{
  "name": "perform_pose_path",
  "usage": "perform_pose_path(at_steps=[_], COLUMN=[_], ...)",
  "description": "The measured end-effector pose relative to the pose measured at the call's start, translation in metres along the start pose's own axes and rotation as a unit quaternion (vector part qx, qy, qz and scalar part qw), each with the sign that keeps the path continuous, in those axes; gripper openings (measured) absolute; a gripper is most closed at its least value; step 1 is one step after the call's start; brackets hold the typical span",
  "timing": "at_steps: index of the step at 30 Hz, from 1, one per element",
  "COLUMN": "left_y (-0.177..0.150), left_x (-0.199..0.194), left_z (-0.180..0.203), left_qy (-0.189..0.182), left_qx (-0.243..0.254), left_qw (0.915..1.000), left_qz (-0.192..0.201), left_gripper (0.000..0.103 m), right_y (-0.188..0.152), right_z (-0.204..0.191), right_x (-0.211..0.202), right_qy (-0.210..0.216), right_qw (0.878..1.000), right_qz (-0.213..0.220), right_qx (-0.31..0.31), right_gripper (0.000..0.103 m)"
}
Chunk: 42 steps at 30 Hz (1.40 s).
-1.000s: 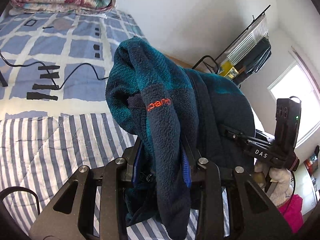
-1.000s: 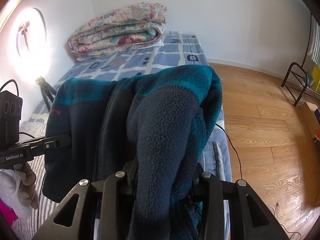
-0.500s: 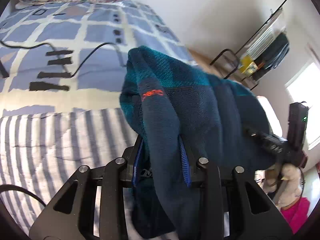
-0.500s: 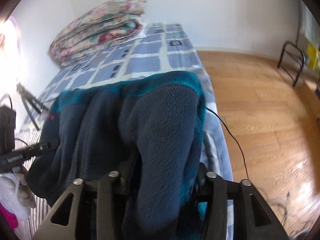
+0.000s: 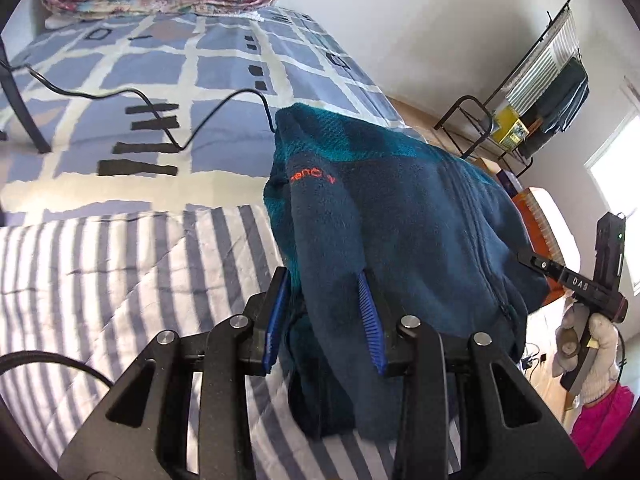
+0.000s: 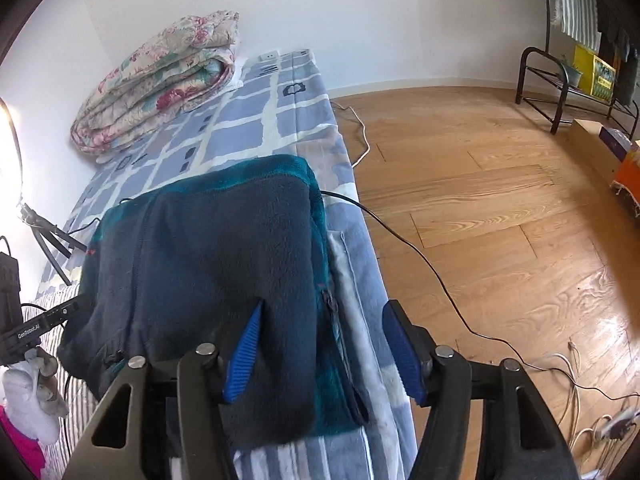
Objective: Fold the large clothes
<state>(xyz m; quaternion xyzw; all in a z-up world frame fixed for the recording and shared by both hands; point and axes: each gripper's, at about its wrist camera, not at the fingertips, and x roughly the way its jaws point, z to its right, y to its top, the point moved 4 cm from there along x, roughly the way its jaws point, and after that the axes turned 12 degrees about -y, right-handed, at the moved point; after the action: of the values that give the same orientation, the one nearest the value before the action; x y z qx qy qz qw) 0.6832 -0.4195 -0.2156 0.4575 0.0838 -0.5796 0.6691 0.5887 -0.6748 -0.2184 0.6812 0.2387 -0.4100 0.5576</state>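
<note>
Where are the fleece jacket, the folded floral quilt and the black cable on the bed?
fleece jacket [image 5: 400,220], left wrist view, navy front panel.
folded floral quilt [image 6: 160,80], right wrist view, middle of the top fold.
black cable [image 5: 208,116], left wrist view, stretch crossing the checked sheet.

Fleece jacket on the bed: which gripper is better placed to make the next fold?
Probably the left. The left gripper is clamped on the fleece jacket, a thick fold between its pads. The right gripper has just been opening; its right pad stands clear of the cloth, so it would need to regrasp.
</note>
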Motion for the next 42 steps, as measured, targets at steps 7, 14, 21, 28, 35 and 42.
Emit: perform_pose_path(at_steps=[7,14,21,28,35,42], left_y=[-0.014,-0.023,-0.033,-0.057,-0.105,-0.163], left_x=[-0.061,-0.143,-0.214,-0.281,-0.340,-0.402], left_z=[0.038,0.094,0.141,0.182,0.222,0.246], left_qy=[0.006,-0.004,-0.013,-0.016,0.010,0.024], left_qx=[0.043,0.082,0.109,0.145,0.205,0.232], left_qw=[0.9990,0.9960,0.9926,0.9860,0.9739,0.9622], left_qz=[0.008,0.035,0.052,0.081,0.096,0.141], left_gripper=[0.035,0.034,0.034,0.035,0.044,0.079], right_y=[0.001,0.002,-0.004,-0.029,-0.074,-0.131], right_z=[-0.006,-0.021,-0.058,-0.084,-0.106,-0.110], right_x=[-0.060,-0.151,-0.242,-0.319,-0.387,-0.440], right_qy=[-0.002,-0.012,-0.025,-0.006,-0.014,-0.035], right_qw=[1.000,0.997,0.993,0.989,0.982,0.974], right_qz=[0.029,0.070,0.106,0.141,0.178,0.215], right_qx=[-0.002,-0.013,-0.034,-0.038,-0.060,-0.064], right_gripper=[0.060,0.063,0.070,0.074,0.083,0.091])
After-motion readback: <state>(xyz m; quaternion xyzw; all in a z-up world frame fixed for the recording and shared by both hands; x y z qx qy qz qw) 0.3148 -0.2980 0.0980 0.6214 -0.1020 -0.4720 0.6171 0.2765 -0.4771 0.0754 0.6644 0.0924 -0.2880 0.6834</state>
